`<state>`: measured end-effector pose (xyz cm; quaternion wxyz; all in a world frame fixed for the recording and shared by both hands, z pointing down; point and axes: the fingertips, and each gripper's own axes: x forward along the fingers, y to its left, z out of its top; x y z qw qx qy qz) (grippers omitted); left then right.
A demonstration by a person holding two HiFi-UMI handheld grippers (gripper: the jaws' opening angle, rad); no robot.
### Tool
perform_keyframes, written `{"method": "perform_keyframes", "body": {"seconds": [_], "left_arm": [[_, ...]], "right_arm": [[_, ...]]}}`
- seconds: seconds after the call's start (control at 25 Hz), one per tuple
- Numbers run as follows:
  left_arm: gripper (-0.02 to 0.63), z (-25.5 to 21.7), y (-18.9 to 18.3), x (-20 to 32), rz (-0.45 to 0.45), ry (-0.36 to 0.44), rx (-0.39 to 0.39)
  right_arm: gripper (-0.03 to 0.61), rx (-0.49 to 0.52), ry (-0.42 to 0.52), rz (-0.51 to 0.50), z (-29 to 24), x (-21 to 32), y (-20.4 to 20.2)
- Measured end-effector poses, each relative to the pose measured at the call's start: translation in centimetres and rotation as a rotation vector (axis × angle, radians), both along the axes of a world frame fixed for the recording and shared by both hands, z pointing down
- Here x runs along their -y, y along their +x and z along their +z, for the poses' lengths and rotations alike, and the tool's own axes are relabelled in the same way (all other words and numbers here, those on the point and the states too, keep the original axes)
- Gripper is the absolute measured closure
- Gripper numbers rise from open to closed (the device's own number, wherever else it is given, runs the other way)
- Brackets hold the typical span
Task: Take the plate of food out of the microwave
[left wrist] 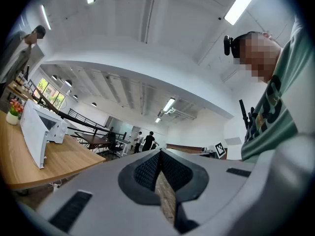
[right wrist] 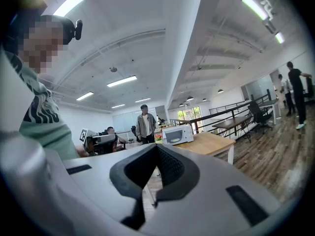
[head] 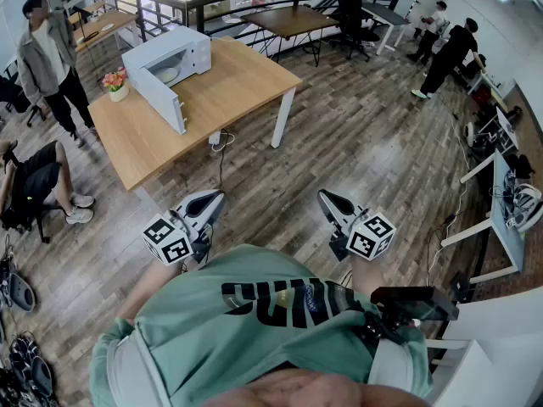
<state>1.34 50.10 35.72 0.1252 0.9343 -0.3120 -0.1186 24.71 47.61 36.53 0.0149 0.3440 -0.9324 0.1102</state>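
The left gripper (head: 215, 197) and right gripper (head: 325, 197) are closed, holding nothing. Walk up to the far, open microwave (head: 188, 51) first, then open wide for what may be the plate (head: 167, 75).

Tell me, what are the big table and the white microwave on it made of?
The rectangular light-brown table looks like wood or wood-look board: matt, with faint grain lines. Its white legs look like painted metal, though I can't be sure. The white box-shaped microwave looks like smooth painted metal or plastic, evenly white with a slight sheen.
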Motion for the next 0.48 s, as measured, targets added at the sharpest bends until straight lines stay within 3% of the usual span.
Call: {"method": "perform_keyframes", "body": {"seconds": [0.48], "left_arm": [[0.611,-0.19,-0.3,-0.59,-0.011,-0.006,-0.007]], "right_arm": [[0.572,-0.012,0.007,-0.024,-0.19,-0.2,-0.6]]}}
